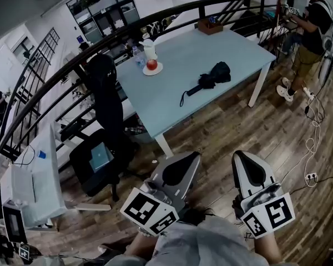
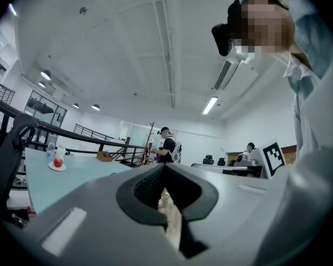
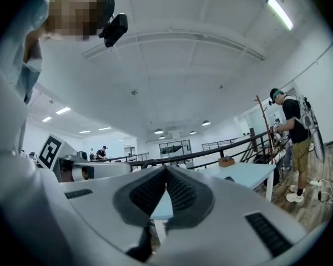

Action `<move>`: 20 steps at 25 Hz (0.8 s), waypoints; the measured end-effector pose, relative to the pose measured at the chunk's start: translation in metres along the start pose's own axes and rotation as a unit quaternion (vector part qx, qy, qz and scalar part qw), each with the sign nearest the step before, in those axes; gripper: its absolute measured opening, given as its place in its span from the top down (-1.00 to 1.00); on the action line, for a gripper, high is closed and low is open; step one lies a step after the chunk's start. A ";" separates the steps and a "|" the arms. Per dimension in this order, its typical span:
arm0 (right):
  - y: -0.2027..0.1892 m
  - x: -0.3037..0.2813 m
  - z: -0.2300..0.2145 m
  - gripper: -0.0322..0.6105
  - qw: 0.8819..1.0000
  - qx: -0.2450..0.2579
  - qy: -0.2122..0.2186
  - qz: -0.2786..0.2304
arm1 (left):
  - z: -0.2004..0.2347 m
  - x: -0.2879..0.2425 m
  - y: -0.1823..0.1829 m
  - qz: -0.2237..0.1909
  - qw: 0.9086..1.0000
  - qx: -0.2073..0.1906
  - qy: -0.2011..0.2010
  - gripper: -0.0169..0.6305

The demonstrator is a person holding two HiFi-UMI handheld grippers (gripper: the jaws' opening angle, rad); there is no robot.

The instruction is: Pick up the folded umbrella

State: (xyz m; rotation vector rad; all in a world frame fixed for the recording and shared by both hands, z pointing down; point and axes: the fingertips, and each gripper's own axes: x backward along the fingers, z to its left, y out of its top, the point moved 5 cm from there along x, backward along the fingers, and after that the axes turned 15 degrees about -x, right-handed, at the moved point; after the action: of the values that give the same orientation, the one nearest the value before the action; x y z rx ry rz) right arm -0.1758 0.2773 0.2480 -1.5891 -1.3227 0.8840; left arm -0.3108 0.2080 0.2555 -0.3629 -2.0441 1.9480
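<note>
Left hand-held gripper (image 1: 183,168): nearest the camera, low in the head view; jaws pressed together, nothing between them.
Right hand-held gripper (image 1: 250,170): just to its right; jaws also together and empty.
Wooden floor (image 1: 238,126): lies under both grippers and runs up to the table.
Tabletop (image 1: 177,54): light blue, far beyond the grippers.
Office chair (image 1: 102,143): black, left of the tabletop's near corner.
Folded umbrella (image 1: 208,81): black, lying flat on the right half of the tabletop, well apart from both grippers.
Plate (image 1: 152,68): far left on the tabletop, with a red round thing on it.
Box (image 1: 210,25): brown, at the far edge.
</note>
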 end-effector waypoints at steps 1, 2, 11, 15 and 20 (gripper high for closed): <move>0.001 0.006 -0.004 0.90 1.000 0.000 -0.002 -0.001 | -0.006 -0.003 0.000 -0.001 1.000 0.000 -0.001 0.93; 0.002 0.012 -0.008 0.90 1.000 0.000 -0.004 -0.003 | -0.011 -0.007 0.000 -0.003 1.000 -0.001 -0.003 0.93; 0.006 0.055 -0.042 0.90 0.999 -0.007 -0.034 -0.015 | -0.055 -0.038 -0.005 -0.002 0.999 -0.001 -0.035 0.93; 0.009 0.068 -0.053 0.90 0.998 -0.010 -0.053 -0.023 | -0.066 -0.052 -0.006 -0.002 0.998 0.001 -0.058 0.93; 0.009 0.078 -0.070 0.90 0.996 -0.010 -0.082 -0.025 | -0.074 -0.074 -0.012 -0.004 0.996 0.005 -0.088 0.93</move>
State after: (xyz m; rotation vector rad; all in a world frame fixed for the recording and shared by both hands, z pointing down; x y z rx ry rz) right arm -0.0943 0.3415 0.2668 -1.5172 -1.4848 0.9901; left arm -0.2141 0.2480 0.2678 -0.1863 -2.1364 2.0513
